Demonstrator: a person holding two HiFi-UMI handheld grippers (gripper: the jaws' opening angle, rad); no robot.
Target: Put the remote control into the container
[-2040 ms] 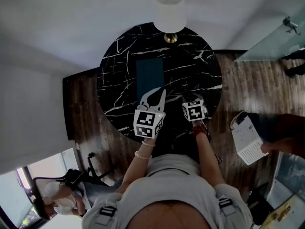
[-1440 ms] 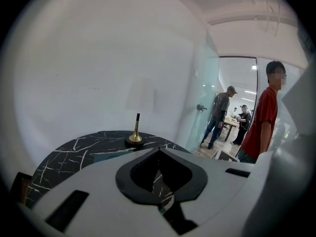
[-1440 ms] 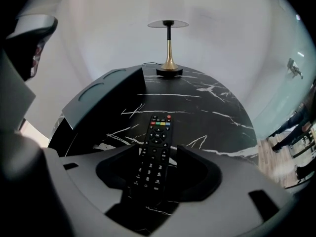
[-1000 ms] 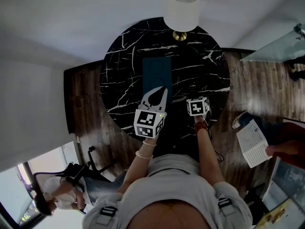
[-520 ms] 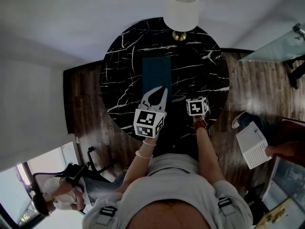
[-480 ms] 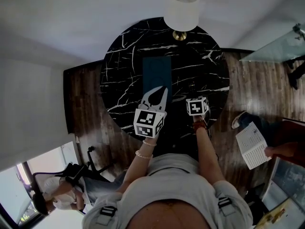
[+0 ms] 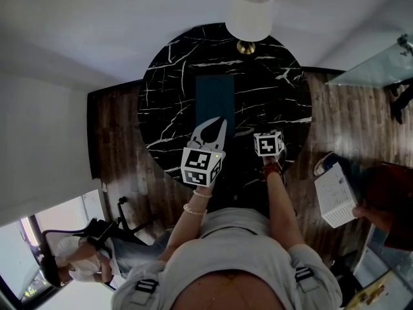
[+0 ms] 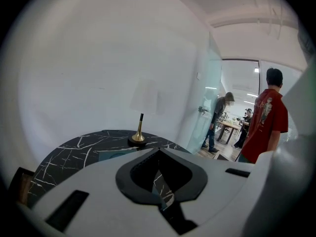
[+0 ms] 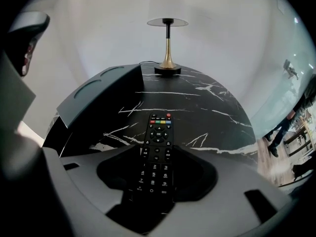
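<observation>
2 grippers were closed: left gripper (image 8: 159, 152) on nothing, right gripper (image 9: 155, 154) clamping the lower half of the rigid, light, probably slick remote control (image 9: 158, 131) by the table's (image 7: 168, 108) near edge, apart from the container (image 7: 215, 95).

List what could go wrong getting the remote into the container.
The right gripper holds the remote control near its middle, far end sticking out; it may pivot or slip.
The container wall rises at its left; that end could catch the rim.
The shut left gripper at the container's near end may block the way.
</observation>
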